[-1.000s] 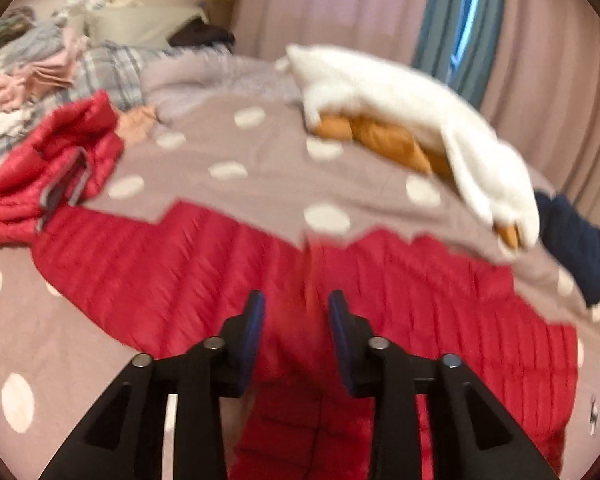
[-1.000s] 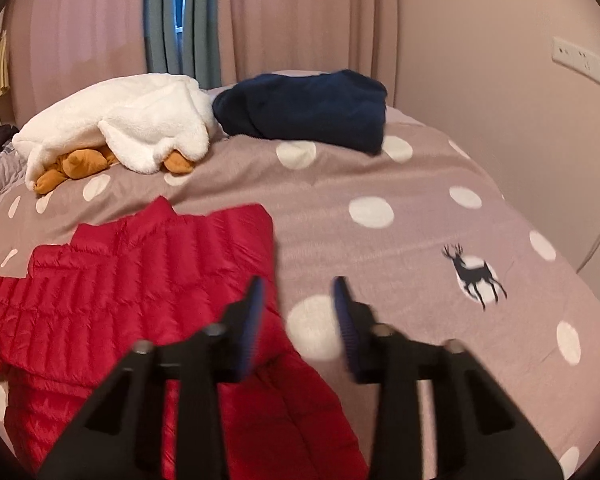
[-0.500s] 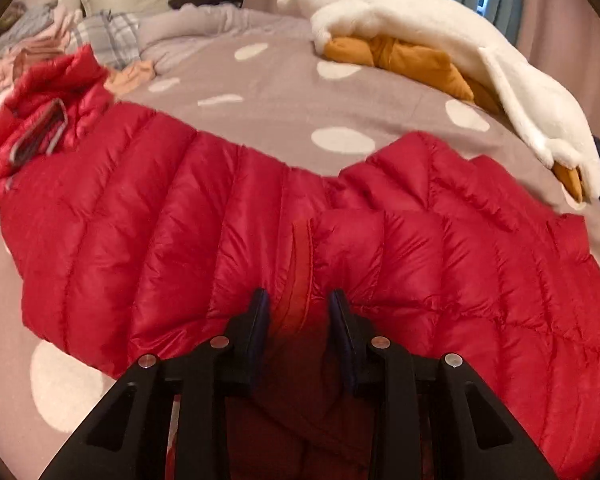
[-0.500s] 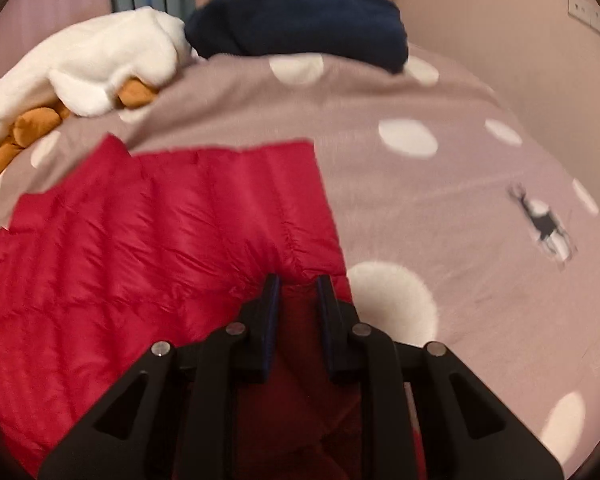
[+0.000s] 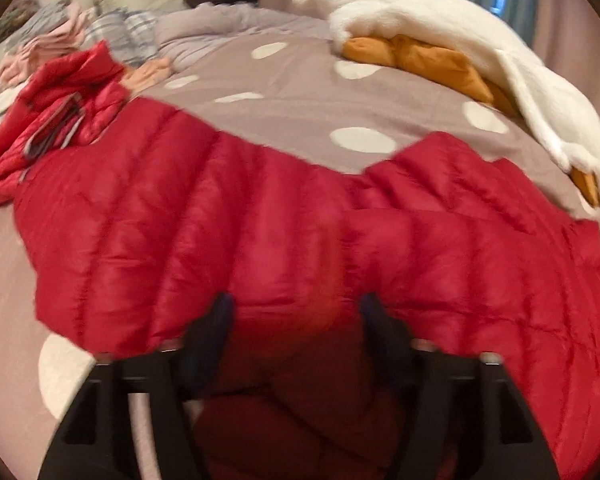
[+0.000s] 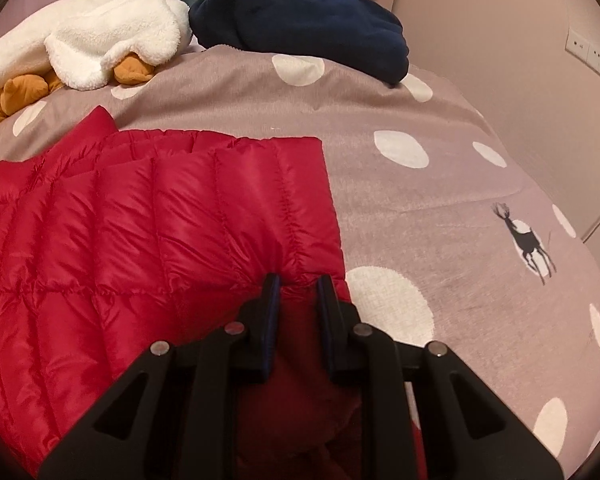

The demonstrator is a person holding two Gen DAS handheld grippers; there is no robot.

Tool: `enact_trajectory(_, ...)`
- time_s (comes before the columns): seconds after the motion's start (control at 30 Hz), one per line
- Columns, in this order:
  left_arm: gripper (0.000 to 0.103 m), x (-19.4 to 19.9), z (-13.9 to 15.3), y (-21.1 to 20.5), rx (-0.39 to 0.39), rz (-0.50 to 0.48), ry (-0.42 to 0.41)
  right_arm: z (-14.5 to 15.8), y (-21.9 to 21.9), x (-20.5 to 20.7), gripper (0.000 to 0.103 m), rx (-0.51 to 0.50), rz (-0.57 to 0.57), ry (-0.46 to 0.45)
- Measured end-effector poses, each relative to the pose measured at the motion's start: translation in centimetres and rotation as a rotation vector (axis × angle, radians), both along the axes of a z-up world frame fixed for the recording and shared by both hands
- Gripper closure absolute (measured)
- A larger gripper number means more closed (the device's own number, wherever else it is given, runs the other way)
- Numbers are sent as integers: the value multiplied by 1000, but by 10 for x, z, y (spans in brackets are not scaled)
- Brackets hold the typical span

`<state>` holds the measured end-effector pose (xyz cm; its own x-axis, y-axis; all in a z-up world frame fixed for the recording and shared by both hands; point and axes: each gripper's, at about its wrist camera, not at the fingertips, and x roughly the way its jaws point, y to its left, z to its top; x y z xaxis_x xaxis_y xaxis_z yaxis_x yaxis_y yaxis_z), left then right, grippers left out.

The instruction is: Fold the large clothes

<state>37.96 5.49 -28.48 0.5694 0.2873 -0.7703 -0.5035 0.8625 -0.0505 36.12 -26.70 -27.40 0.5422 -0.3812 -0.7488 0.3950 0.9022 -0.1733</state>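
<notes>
A red quilted down jacket (image 5: 260, 232) lies spread across the dotted mauve bedspread (image 5: 300, 92); its hood end is bunched at the far left. My left gripper (image 5: 296, 312) is open, its fingers wide apart over the jacket's near edge, the view blurred. In the right wrist view the jacket (image 6: 120, 220) fills the left half. My right gripper (image 6: 298, 284) is shut on the jacket's hem near its right corner, with fabric pinched between the fingers.
A white fleece over an orange garment (image 5: 440, 40) lies at the far side of the bed, also in the right wrist view (image 6: 84, 36). A folded navy garment (image 6: 300, 28) sits behind. Mixed clothes (image 5: 60, 32) pile at far left. A wall (image 6: 520, 60) borders the right.
Both grippers dropped down onto the jacket's near edge. The right gripper closed on the hem. The left gripper's fingers have opened wider than half a second ago.
</notes>
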Motion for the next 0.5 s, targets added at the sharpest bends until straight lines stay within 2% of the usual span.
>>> enact_trajectory(0.07,22,-9,6,14,-78,-9,-15,6,-1,-4,82,-3,11,9)
enact_trajectory(0.13,22,-24,16,27,-129,-7,-82,21,-4,-21,75,0,12,-10)
enact_trajectory(0.27,22,-62,52,72,-90,15,-214,54,-10,-58,63,-12,54,-117)
enact_trajectory(0.33,22,-74,64,101,-122,12,-249,70,-12,-76,57,-17,84,-164)
enact_trajectory(0.43,22,-94,67,170,-245,116,-265,90,-17,-99,51,-13,100,-209)
enact_trajectory(0.5,22,-105,63,209,-262,195,-263,102,-18,-113,48,-1,123,-243)
